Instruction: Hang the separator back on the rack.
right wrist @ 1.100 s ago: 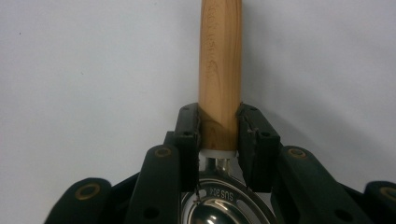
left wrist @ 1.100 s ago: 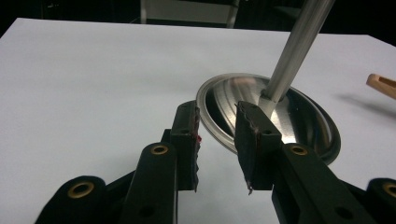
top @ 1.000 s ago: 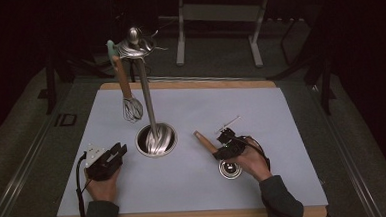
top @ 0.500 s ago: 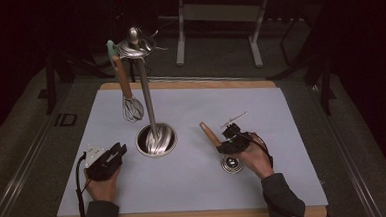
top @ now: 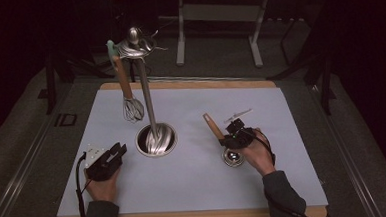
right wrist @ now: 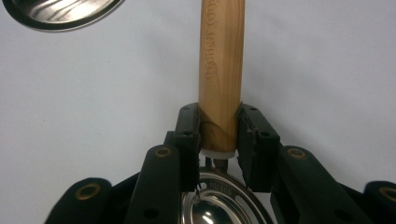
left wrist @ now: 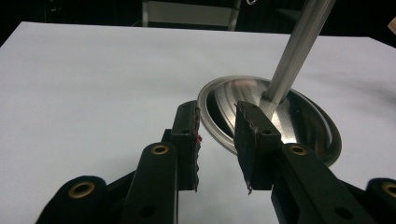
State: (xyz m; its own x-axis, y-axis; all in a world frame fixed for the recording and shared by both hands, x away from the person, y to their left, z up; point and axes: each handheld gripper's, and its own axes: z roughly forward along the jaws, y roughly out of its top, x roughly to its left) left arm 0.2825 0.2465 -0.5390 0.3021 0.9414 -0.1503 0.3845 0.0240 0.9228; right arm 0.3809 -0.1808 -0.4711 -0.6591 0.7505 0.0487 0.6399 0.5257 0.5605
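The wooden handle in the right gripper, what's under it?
The wooden handle is clamped in the right gripper. Below its lower end sits a perforated metal head over the white table. Where handle joins head is partly hidden.

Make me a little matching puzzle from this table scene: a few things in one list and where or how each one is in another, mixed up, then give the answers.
Things:
1. whisk
2. wooden handle
3. left gripper
4. round metal base

States:
A. flat on the white mat, with a metal pole rising from it
B. clamped between two black jaws
C. hanging from a hook at the top of the stand
D. open, holding nothing, pointed at the base

Pairs: 1-C, 2-B, 3-D, 4-A
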